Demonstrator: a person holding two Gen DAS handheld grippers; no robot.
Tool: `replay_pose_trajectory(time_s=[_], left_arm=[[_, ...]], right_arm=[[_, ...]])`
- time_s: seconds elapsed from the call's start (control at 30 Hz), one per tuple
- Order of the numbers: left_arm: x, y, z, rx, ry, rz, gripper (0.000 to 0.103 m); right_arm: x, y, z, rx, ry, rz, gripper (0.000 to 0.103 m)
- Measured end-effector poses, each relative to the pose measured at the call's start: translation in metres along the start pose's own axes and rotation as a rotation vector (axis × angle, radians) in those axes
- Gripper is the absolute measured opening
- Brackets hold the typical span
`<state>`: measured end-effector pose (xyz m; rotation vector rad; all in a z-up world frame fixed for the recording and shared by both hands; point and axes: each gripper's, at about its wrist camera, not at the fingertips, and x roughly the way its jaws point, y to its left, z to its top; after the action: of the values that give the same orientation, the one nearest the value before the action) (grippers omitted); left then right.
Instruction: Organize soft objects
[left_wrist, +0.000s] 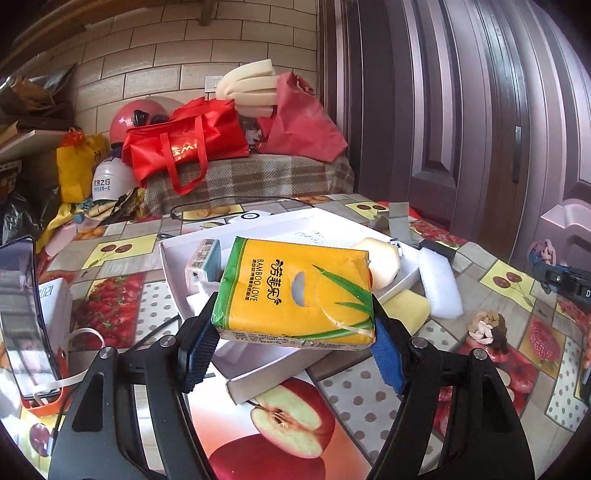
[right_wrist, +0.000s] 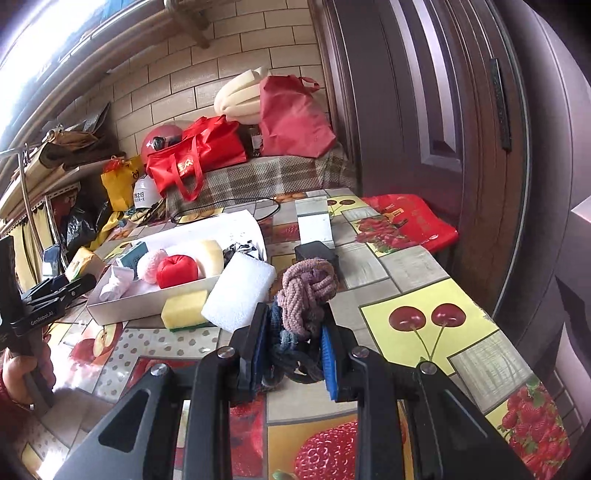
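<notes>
My left gripper (left_wrist: 293, 325) is shut on a yellow-and-green tissue pack (left_wrist: 299, 291) and holds it above the near end of the white box (left_wrist: 258, 384). The pack also shows in the right wrist view (right_wrist: 83, 264). My right gripper (right_wrist: 295, 332) is shut on a knotted mauve-and-blue rope (right_wrist: 304, 291) above the table. The white box (right_wrist: 122, 308) holds a red yarn ball (right_wrist: 177, 269), a pink yarn ball (right_wrist: 153, 264), a cream sponge (right_wrist: 210, 256) and white socks (right_wrist: 116, 282). A yellow sponge (right_wrist: 184, 308) and a white foam block (right_wrist: 240, 291) lean on its near wall.
A small brown-and-cream knit toy (left_wrist: 487, 326) lies on the fruit-print tablecloth (left_wrist: 369, 398). A phone on a stand (left_wrist: 26, 317) is at the left. A black box (right_wrist: 316, 253) sits behind the rope. Red bags (left_wrist: 184, 144) and helmets pile on the bench behind. A door is on the right.
</notes>
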<state>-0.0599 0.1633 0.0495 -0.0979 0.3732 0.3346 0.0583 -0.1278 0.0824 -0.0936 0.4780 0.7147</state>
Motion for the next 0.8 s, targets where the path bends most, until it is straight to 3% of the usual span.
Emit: replay_pose_trajectory(time_s=[0.3, 0.8], left_arm=[[0.005, 0.008, 0.003, 0.003, -0.011, 0.054, 0.074], [0.039, 0.053, 0.014, -0.116, 0.025, 0.143, 0.074]], right_arm=[[0.023, 0.047, 0.001, -0.107, 0.023, 0.071, 0.025], [0.081, 0.136, 0.009, -0.217, 0.058, 0.178, 0.025]])
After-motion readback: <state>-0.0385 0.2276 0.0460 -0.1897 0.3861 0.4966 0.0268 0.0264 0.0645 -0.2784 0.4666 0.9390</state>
